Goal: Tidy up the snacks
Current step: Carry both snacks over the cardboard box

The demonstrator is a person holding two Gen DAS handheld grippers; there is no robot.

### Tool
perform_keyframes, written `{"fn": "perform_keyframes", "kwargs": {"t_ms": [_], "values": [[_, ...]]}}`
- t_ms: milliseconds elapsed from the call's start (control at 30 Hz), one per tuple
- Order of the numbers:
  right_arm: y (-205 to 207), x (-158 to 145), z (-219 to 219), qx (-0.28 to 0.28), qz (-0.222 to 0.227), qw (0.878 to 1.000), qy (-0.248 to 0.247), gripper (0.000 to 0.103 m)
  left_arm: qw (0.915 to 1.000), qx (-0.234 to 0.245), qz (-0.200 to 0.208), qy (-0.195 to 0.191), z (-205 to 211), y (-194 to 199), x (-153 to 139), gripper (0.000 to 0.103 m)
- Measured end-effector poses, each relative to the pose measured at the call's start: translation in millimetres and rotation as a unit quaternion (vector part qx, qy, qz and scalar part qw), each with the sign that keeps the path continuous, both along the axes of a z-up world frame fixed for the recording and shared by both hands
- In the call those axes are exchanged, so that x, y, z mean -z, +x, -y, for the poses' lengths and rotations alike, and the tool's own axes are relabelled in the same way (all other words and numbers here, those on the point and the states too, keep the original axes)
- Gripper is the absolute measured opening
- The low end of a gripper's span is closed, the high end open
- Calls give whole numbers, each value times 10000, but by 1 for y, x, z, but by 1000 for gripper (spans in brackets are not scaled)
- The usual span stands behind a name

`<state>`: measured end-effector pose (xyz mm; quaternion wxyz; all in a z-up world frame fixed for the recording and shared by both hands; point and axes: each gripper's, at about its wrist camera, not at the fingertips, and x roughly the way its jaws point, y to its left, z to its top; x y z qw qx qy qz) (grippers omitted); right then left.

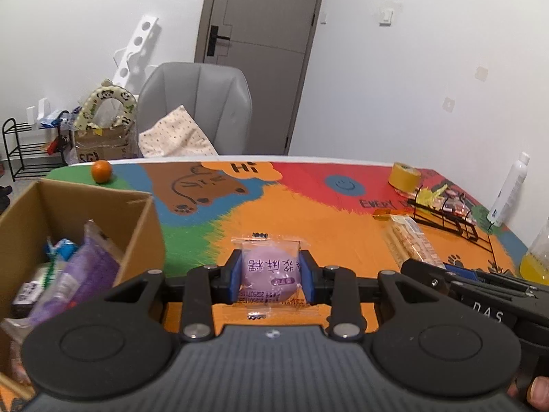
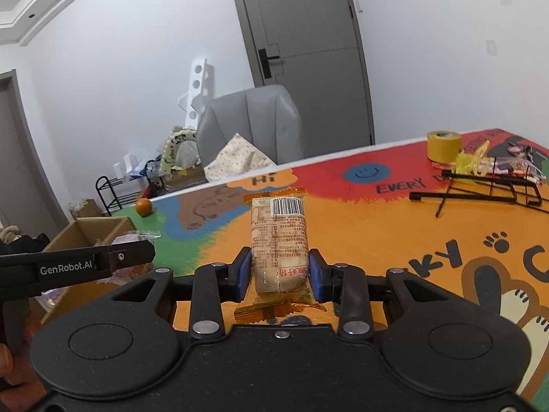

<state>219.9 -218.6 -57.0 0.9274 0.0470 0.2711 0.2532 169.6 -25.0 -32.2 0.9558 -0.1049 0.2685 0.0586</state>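
My left gripper (image 1: 271, 274) is shut on a purple round snack in a clear wrapper (image 1: 269, 273), held above the colourful table mat. My right gripper (image 2: 279, 273) is shut on a long orange-wrapped pastry bar (image 2: 278, 240) that sticks forward with its barcode up. That bar and the right gripper also show at the right of the left wrist view as the pastry bar (image 1: 410, 242). An open cardboard box (image 1: 113, 213) with several snack packets stands at the left; in the right wrist view the cardboard box (image 2: 89, 228) lies behind the left gripper's body (image 2: 79, 264).
A black wire rack (image 2: 480, 189) with wrapped snacks lies at the far right beside a yellow tape roll (image 2: 443, 146). An orange fruit (image 1: 101, 171) sits at the table's far left corner. A white bottle (image 1: 511, 189) and a yellow-liquid bottle (image 1: 535, 257) stand at the right edge. A grey chair (image 1: 195, 106) is behind the table.
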Motion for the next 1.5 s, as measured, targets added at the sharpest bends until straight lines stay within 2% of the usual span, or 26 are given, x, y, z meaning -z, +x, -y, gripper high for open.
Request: {"fn": "perform_keyframes", "kwargs": {"t_ms": [500,1433,1500], "values": [[-25,-23,-35,-340,294,9989,-92,33,9992,-296,275,-10,-37,-44,-24,33],[-41,-29,-121,-1108,384,9931,-37,33,9913,-1294,130,-180,-136,-99,-17,33],[-43,-31,-125,-1151,409,9925,-22,33,9910,-1324,164,-119,-138,-102,-19,37]]}}
